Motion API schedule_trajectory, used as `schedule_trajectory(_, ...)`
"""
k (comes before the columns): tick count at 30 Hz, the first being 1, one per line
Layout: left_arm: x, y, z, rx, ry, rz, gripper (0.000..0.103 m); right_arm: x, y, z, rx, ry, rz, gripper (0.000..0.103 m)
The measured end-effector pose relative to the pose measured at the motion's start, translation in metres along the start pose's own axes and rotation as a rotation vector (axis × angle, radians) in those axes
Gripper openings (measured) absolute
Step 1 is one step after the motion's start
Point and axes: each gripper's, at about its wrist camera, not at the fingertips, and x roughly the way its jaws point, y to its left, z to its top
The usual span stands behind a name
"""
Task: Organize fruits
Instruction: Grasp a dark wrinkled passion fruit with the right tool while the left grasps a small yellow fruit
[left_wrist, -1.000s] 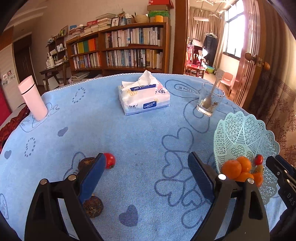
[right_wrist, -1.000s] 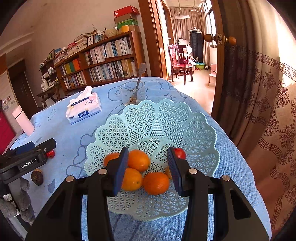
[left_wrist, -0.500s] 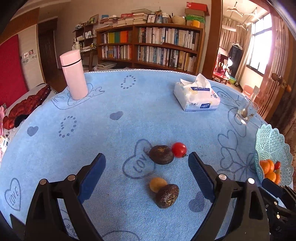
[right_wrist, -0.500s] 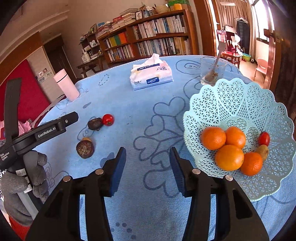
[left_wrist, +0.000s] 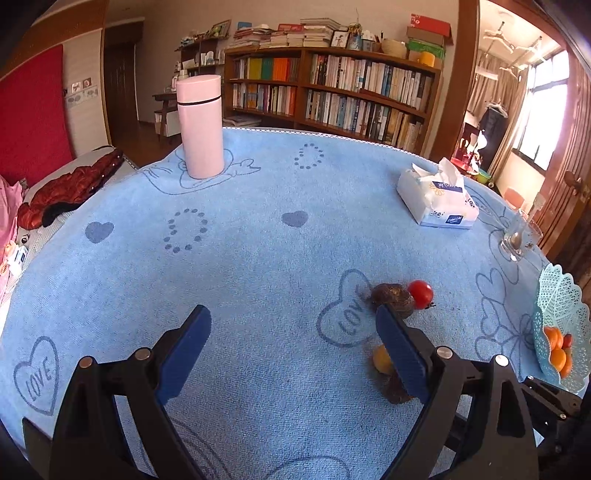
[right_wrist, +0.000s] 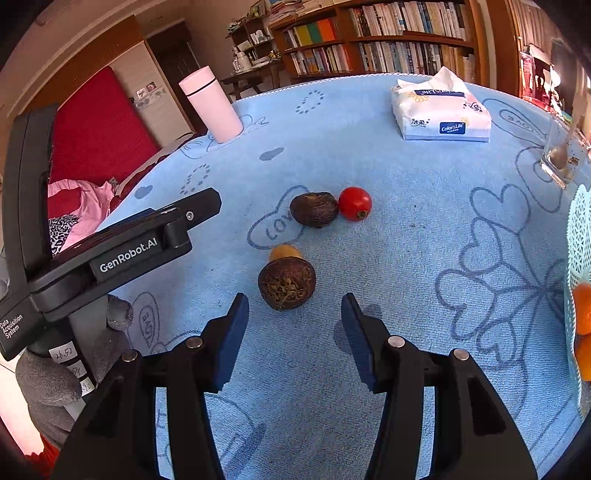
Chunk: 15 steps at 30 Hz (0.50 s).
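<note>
On the blue cloth lie several loose fruits: a red tomato (right_wrist: 354, 204) against a dark wrinkled fruit (right_wrist: 314, 209), and nearer, a round dark fruit (right_wrist: 287, 283) with a small yellow fruit (right_wrist: 284, 253) behind it. My right gripper (right_wrist: 294, 301) is open just short of the round dark fruit, pads clear of it. My left gripper (left_wrist: 291, 314) is wide open over bare cloth. Its right finger partly hides the yellow fruit (left_wrist: 380, 359) and a dark fruit (left_wrist: 391, 295). The mint basket (left_wrist: 557, 321) at the far right holds oranges (left_wrist: 554, 341).
A pink flask (left_wrist: 199, 125) stands at the far left, a tissue pack (left_wrist: 437, 199) at the back right, a glass with a spoon (left_wrist: 517, 240) near the basket. A gloved hand (right_wrist: 48, 380) holds the left gripper's body left of the fruits.
My right gripper has swung left from above the basket's oranges to the loose fruits, jaws wider. The left gripper has also moved left, so the fruits now sit by its right finger.
</note>
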Motion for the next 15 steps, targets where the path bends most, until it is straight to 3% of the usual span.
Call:
schedule_trajectory(10, 0.006, 0.012, -0.001, -0.031, 0.011, 0.001, 0.090, 0.034, 0.011, 0.012, -0.025, 0.036, -0.010, 0.054)
schedule_trajectory(12, 0.008, 0.011, -0.002, -0.029, 0.014, 0.001, 0.090, 0.035, 0.009, 0.011, -0.029, 0.039, -0.017, 0.049)
schedule_trajectory(13, 0.009, 0.011, -0.003, -0.026, 0.016, 0.000, 0.090, 0.034, 0.009, 0.010, -0.033, 0.040, -0.027, 0.040)
schedule_trajectory(15, 0.010, 0.008, -0.004, -0.020, 0.021, -0.002, 0.090, 0.029, 0.005, 0.007, -0.031, 0.038, -0.023, 0.040)
